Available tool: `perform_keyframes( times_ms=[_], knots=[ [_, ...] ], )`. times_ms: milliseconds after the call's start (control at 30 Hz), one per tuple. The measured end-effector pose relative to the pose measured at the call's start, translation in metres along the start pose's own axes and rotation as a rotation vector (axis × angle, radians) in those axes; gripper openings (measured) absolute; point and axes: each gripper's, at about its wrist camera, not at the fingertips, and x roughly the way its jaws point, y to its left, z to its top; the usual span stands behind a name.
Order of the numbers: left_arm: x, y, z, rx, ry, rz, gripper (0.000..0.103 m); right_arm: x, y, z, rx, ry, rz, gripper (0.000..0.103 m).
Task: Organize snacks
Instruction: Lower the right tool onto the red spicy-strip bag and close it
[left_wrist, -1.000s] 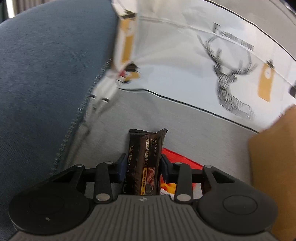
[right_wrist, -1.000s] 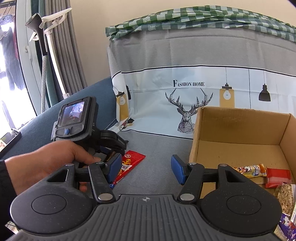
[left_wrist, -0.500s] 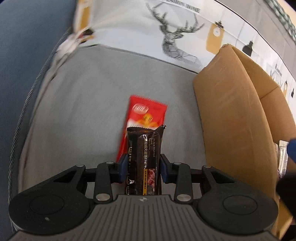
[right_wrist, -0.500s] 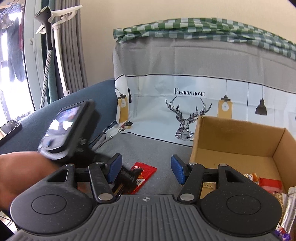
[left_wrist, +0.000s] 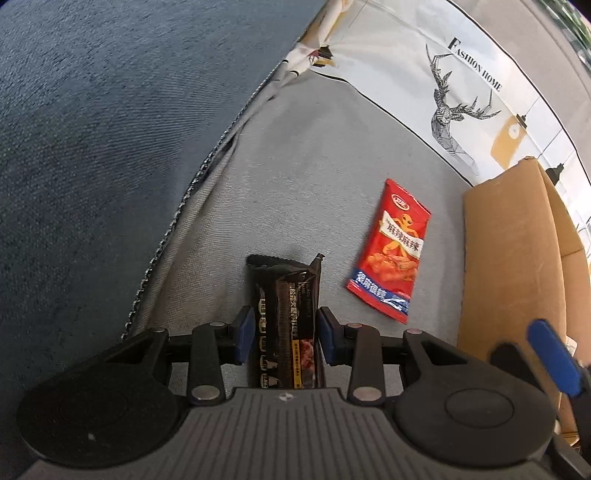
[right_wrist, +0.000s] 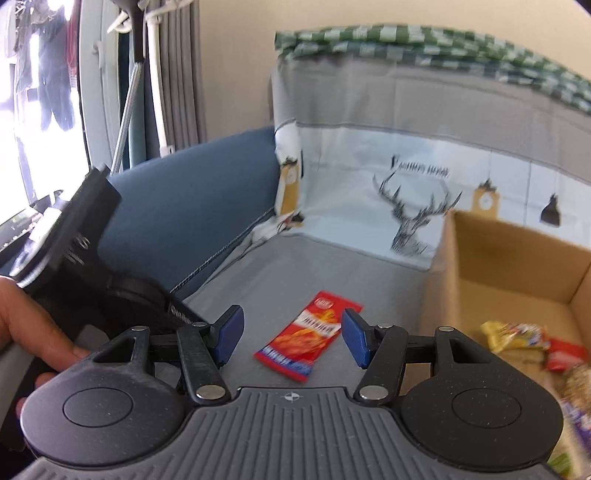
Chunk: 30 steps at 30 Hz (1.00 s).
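My left gripper (left_wrist: 283, 336) is shut on a black snack bar (left_wrist: 286, 306) and holds it above the grey cloth. A red snack packet (left_wrist: 393, 251) lies flat on the cloth to the right of it, left of the cardboard box (left_wrist: 513, 266). In the right wrist view my right gripper (right_wrist: 291, 338) is open and empty, above the near end of the red packet (right_wrist: 308, 339). The box (right_wrist: 509, 258) stands at right with several snacks (right_wrist: 517, 336) inside. The left gripper's body (right_wrist: 85, 258) shows at left, held in a hand.
A blue sofa cushion (left_wrist: 92, 147) borders the grey cloth (left_wrist: 295, 177) on the left. A deer-print cloth (right_wrist: 417, 206) hangs behind, with a green checked cloth (right_wrist: 406, 44) on top. A window and curtains (right_wrist: 110, 92) are at far left.
My left gripper has swung left and back with the black bar, so the red packet now lies to its right. My right gripper has moved left over the red packet.
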Motion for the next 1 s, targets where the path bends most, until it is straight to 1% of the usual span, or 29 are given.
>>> perform_keyframes(
  times_ms=[100, 200, 233, 367, 467, 567, 633, 667, 700, 733, 767, 833, 900, 1000],
  knots=[
    [0.000, -0.002, 0.001, 0.009, -0.001, 0.004, 0.040, 0.018, 0.006, 0.000, 0.026, 0.028, -0.013, 0.061],
    [-0.003, 0.001, 0.000, -0.026, -0.006, -0.002, 0.040, 0.040, 0.007, 0.001, 0.083, 0.062, -0.029, 0.060],
    [-0.003, 0.002, -0.001, -0.033, 0.001, -0.001, 0.042, 0.049, 0.007, 0.001, 0.098, 0.067, -0.051, 0.061],
    [-0.002, 0.008, 0.000, -0.056, 0.013, -0.004, 0.046, 0.088, -0.003, 0.003, 0.169, 0.103, -0.134, 0.074],
    [-0.001, 0.010, 0.001, -0.063, 0.017, -0.014, 0.047, 0.116, -0.012, 0.000, 0.206, 0.149, -0.177, 0.078],
    [0.000, 0.011, 0.002, -0.062, 0.021, -0.012, 0.048, 0.142, -0.017, -0.005, 0.229, 0.209, -0.165, 0.083],
    [0.002, 0.010, 0.002, -0.062, 0.023, -0.013, 0.048, 0.158, -0.016, -0.007, 0.220, 0.261, -0.158, 0.083],
    [0.002, 0.011, 0.002, -0.062, 0.023, -0.015, 0.049, 0.164, -0.014, -0.009, 0.210, 0.283, -0.156, 0.085],
    [0.003, 0.012, 0.002, -0.064, 0.023, -0.017, 0.049, 0.167, -0.011, -0.010, 0.183, 0.283, -0.165, 0.085],
    [0.003, 0.012, 0.003, -0.068, 0.022, -0.021, 0.050, 0.168, -0.007, -0.010, 0.149, 0.277, -0.175, 0.083],
    [0.002, 0.013, 0.003, -0.072, 0.021, -0.026, 0.050, 0.168, -0.006, -0.009, 0.137, 0.271, -0.168, 0.065],
    [0.000, 0.014, 0.003, -0.080, 0.017, -0.033, 0.052, 0.164, -0.005, -0.006, 0.118, 0.245, -0.130, 0.049],
    [-0.003, 0.015, 0.001, -0.083, 0.006, -0.036, 0.053, 0.158, -0.006, -0.004, 0.115, 0.253, -0.091, 0.048],
    [-0.010, 0.018, -0.004, -0.101, -0.010, -0.043, 0.053, 0.142, -0.010, 0.000, 0.108, 0.252, -0.095, 0.047]
  ],
)
